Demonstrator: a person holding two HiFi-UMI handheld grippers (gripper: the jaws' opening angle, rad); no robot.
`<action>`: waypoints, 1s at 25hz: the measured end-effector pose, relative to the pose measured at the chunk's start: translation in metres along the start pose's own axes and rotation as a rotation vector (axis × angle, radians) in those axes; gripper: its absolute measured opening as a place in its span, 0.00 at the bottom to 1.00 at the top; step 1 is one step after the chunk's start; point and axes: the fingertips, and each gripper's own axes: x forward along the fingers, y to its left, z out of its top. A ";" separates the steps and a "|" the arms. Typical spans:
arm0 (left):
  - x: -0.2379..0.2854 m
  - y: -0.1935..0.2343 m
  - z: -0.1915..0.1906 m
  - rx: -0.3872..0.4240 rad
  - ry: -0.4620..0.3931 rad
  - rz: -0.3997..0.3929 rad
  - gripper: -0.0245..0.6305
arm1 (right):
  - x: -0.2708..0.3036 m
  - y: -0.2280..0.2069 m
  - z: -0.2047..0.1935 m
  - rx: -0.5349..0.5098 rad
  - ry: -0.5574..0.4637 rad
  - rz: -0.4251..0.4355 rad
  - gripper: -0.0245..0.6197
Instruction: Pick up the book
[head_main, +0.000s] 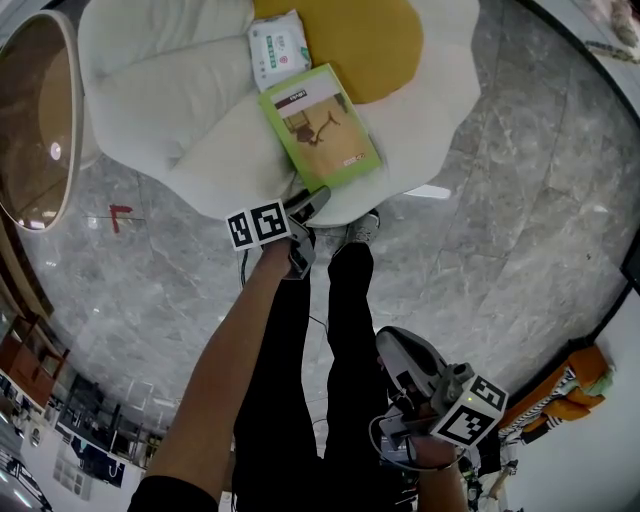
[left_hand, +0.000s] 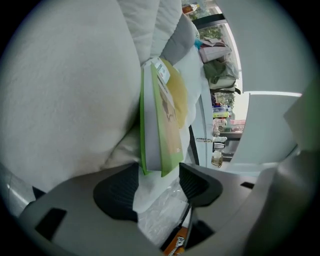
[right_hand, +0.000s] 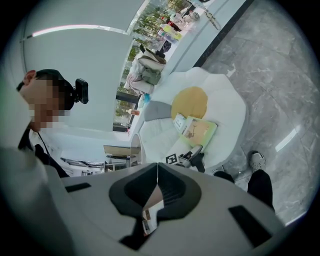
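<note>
The green book (head_main: 320, 125) lies flat on a white egg-shaped cushion (head_main: 170, 90) with a yellow centre, its near corner towards me. My left gripper (head_main: 318, 197) is at the cushion's front edge, right by that corner. In the left gripper view the book (left_hand: 161, 125) shows edge-on, and its corner reaches between the open jaws of the left gripper (left_hand: 157, 185) without either pad pressing on it. My right gripper (head_main: 385, 340) hangs low by my leg, far from the book, and its pads (right_hand: 172, 187) meet with nothing held. The right gripper view also shows the book (right_hand: 200, 131).
A white tissue pack (head_main: 278, 45) lies just beyond the book. A round glass table (head_main: 35, 120) stands at the left. Grey marble floor (head_main: 500, 220) surrounds the cushion. My legs and a shoe (head_main: 362, 228) are below it. A person (right_hand: 35, 145) stands close at the left.
</note>
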 end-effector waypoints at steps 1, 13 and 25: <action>0.000 0.000 0.001 -0.009 -0.004 0.004 0.44 | -0.001 -0.001 0.000 0.002 -0.001 -0.001 0.07; 0.000 0.001 0.002 0.020 -0.013 0.061 0.33 | -0.005 -0.003 0.001 0.011 -0.001 0.004 0.07; -0.010 -0.017 0.016 0.021 -0.062 0.007 0.29 | -0.007 0.000 -0.005 0.021 -0.002 0.013 0.06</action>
